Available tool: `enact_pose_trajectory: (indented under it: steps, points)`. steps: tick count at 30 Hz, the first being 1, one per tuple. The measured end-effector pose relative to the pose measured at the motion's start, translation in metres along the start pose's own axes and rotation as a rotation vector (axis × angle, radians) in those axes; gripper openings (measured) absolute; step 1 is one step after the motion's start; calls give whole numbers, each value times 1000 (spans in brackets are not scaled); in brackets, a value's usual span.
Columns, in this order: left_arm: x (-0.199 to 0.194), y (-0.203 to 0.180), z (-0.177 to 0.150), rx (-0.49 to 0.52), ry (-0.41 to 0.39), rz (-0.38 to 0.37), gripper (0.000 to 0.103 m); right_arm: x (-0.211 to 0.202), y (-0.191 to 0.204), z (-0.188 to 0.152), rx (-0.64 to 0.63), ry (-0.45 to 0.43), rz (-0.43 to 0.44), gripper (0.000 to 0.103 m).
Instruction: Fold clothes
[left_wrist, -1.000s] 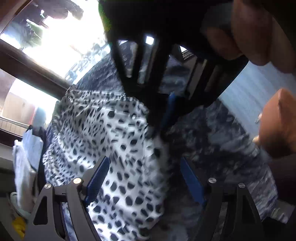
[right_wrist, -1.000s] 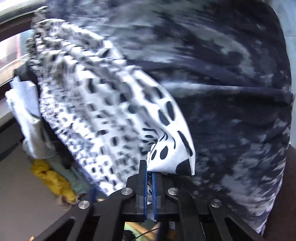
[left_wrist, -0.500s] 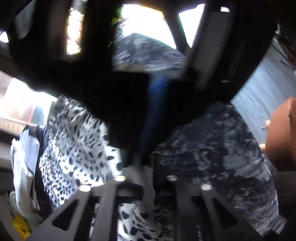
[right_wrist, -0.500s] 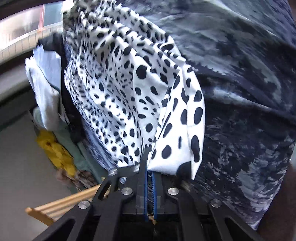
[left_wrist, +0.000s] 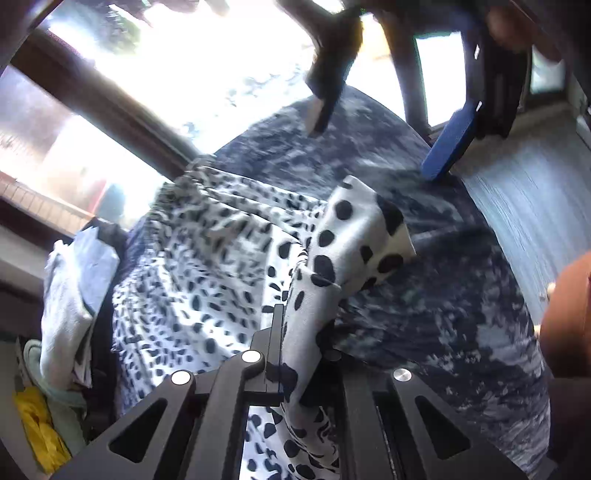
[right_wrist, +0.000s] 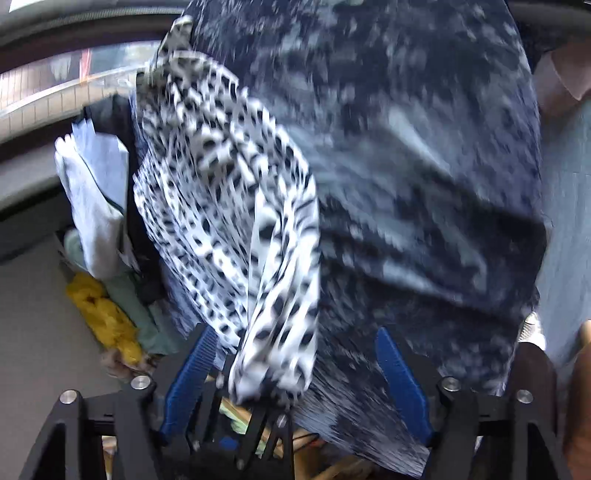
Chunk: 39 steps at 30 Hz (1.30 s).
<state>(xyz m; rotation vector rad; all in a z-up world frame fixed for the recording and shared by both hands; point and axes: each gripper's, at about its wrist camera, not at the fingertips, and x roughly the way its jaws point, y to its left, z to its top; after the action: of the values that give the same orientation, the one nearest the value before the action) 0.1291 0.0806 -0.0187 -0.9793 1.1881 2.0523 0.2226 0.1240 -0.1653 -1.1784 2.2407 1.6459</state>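
Pinching a corner of the white black-spotted fabric garment (left_wrist: 343, 254), my left gripper (left_wrist: 295, 354) holds it above the dark blue mottled cloth surface (left_wrist: 443, 325). My right gripper (right_wrist: 295, 369) stands spread wide, its blue pads (right_wrist: 402, 384) apart around the garment's hanging end; I can read no writing.

The left gripper (left_wrist: 295, 332) was closed, its two fingers pressed together with a corner of the spotted cloth (left_wrist: 343, 251) pinched between them. The right gripper (right_wrist: 295, 369) stood wide open, its blue pads (right_wrist: 400, 380) far apart and holding nothing. In the left view the right gripper hung high at the top, also spread.
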Motion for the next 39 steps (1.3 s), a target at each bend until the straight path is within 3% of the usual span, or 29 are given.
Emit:
enact_pose_trajectory:
  steps: [3, 6, 15, 25, 27, 30, 32, 35, 39]
  points:
    - [0, 25, 4, -60, -20, 21, 4, 14, 4, 30, -9, 51, 42, 83]
    - [-4, 40, 8, -86, -35, 44, 4, 34, 20, 54, -51, 72, -12, 83]
    - [-21, 71, 11, -151, -63, 89, 4, 80, 64, 97, -111, 131, 19, 83]
    - [-27, 79, 11, -192, -78, 87, 4, 107, 99, 138, -116, 90, 14, 81]
    - [-27, 78, 11, -200, -77, 80, 4, 114, 112, 145, -129, 79, -31, 77]
    - [-25, 79, 11, -240, -64, 69, 4, 126, 122, 150, -128, 87, -101, 52]
    - [-23, 83, 10, -290, -51, 54, 4, 132, 126, 151, -152, 88, -178, 13]
    - [-19, 93, 6, -395, -23, 20, 4, 131, 132, 149, -189, 55, -252, 6]
    - [-17, 107, -6, -541, 26, 9, 4, 115, 147, 140, -217, -4, -262, 5]
